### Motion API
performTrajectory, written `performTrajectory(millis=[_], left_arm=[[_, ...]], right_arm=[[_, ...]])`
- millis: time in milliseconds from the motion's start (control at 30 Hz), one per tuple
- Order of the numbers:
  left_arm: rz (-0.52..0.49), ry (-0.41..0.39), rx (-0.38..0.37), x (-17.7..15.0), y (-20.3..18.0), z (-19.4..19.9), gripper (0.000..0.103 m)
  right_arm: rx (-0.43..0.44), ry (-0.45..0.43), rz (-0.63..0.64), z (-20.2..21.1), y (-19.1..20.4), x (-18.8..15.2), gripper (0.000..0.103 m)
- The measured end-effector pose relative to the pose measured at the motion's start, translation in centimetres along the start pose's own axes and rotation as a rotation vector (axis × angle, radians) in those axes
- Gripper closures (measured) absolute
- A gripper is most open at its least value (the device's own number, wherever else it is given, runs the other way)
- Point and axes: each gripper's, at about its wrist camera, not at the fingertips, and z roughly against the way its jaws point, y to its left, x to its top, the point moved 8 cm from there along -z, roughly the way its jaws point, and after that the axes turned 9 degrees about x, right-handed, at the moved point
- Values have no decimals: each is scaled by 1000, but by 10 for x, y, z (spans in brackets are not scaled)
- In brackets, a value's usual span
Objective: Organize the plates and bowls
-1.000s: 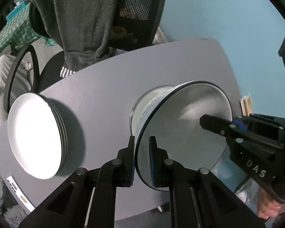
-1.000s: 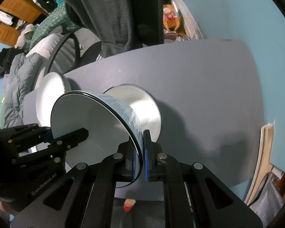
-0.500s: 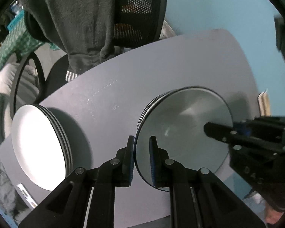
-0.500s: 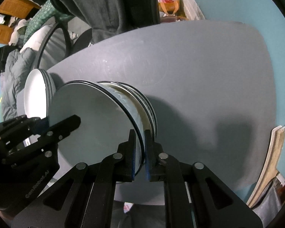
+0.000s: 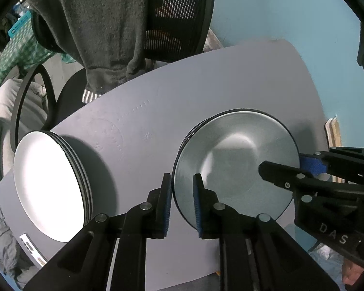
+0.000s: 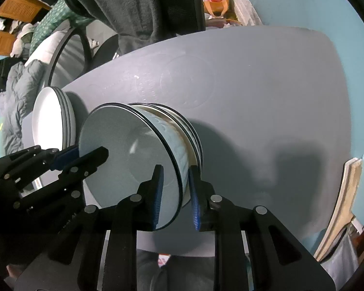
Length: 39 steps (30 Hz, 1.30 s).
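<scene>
Left wrist view, lower bowls point(image 5: 194, 131) hidden under top bowl point(image 5: 235, 160)

surface: grey table point(image 5: 206, 92) | on it: plate stack point(image 5: 48, 184), bowl stack point(image 5: 235, 160)

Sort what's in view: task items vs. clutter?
Job:
- stack of bowls
- stack of plates
- left gripper, right gripper, fingers straddling the top bowl's rim

Lying about:
- grey garment on mesh chair
- boards against the wall
</scene>
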Motion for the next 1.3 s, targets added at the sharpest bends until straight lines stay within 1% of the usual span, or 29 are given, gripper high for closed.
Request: performTrajectory(millis=[67,167,233,300,333,367,433,500,600,667,700,767,867,967,1033,1133,1233,1300], left_arm=[[6,-11,-6,0,1,3,79],[16,-31,-16,0,2,10,77],[14,-47,-14,-2,3,16,77],[12,-63,-10,-4,4,21,71],[12,-73,-9,-5,5,25,66],[13,-84,-6,-6,6,28,63],[15,-99,-4,-10,9,35,62],[18,-114,-6,-14,12,43,53],[10,-153,-1,-21,18,57,48],[9,-172,-1,-25,22,65,40],[13,-182,-3,-26,25,68,39],[25,-193,-2,-30,31,73,34],[47,-206,-3,-35,41,78,30],[52,-214,-15,-42,50,78,28],[51,-200,1,-46,56,75,28],[37,-190,6,-51,60,73,27],[42,-176,11,-51,61,69,25],[57,-165,-3,-50,61,66,25]], right_arm=[[5,-4,-1,2,1,-1,78],[-27,-24,9,9,0,-4,71],[-34,-37,13,13,0,-6,71],[-40,-51,14,18,0,-7,66],[-48,-64,17,21,0,-8,64],[-57,-76,22,25,0,-9,60],[-67,-93,30,31,0,-10,54],[-68,-108,34,37,1,-12,48],[-69,-124,37,44,3,-17,46],[-77,-136,45,48,4,-19,45],[-82,-144,48,50,4,-21,44],[-91,-152,48,53,3,-23,44],[-103,-157,41,53,2,-27,44],[-109,-161,34,54,1,-30,44],[-114,-155,35,54,1,-32,43],[-141,-157,42,58,1,-34,43],[-129,-161,46,59,0,-33,43],[-120,-151,42,55,-2,-30,43]])
